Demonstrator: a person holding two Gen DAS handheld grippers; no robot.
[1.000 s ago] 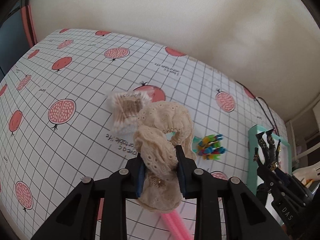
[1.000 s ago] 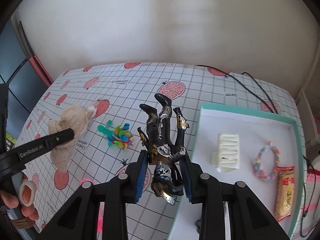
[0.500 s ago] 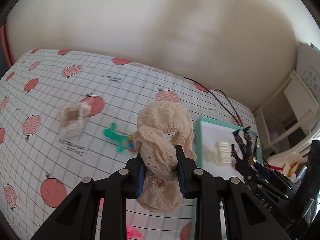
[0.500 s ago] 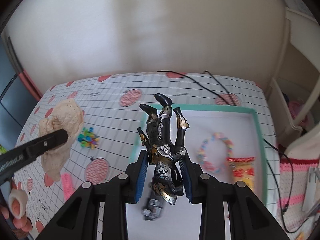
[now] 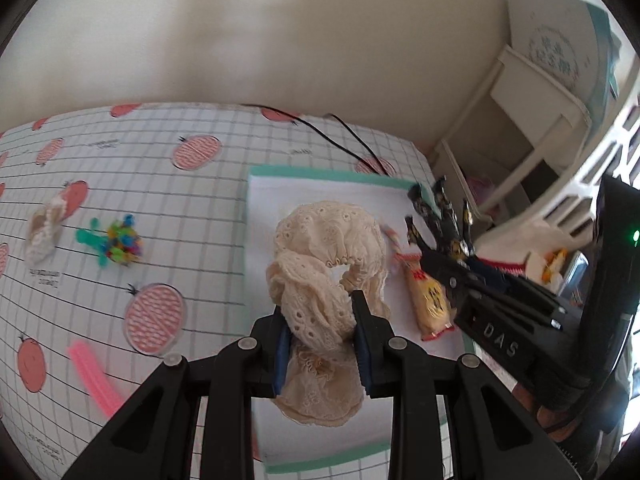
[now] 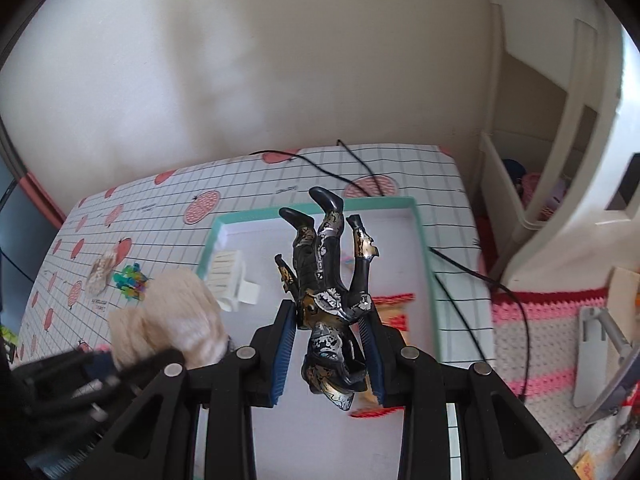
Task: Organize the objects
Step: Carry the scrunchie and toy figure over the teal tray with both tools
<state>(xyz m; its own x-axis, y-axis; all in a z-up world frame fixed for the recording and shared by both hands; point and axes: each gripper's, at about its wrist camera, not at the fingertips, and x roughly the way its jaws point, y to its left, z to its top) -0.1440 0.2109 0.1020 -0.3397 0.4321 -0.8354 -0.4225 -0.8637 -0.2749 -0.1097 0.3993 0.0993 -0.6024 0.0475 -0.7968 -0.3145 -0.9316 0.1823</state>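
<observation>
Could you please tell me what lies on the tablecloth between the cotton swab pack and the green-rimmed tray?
A small colourful toy lies between the cotton swab pack and the tray, clearest in the left wrist view.

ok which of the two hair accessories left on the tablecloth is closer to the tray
The multicoloured bundle of small hair ties: it lies between the cream frilly hair piece and the teal-rimmed tray, whereas the cream one sits further out toward the left.

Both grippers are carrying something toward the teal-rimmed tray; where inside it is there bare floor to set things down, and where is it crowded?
Inside the tray, bare white floor lies at the far right corner and along the far rim behind the white hair clip. The near right side is crowded: the snack packet and pastel bracelet lie there. The near floor is hidden by the grippers.
</observation>
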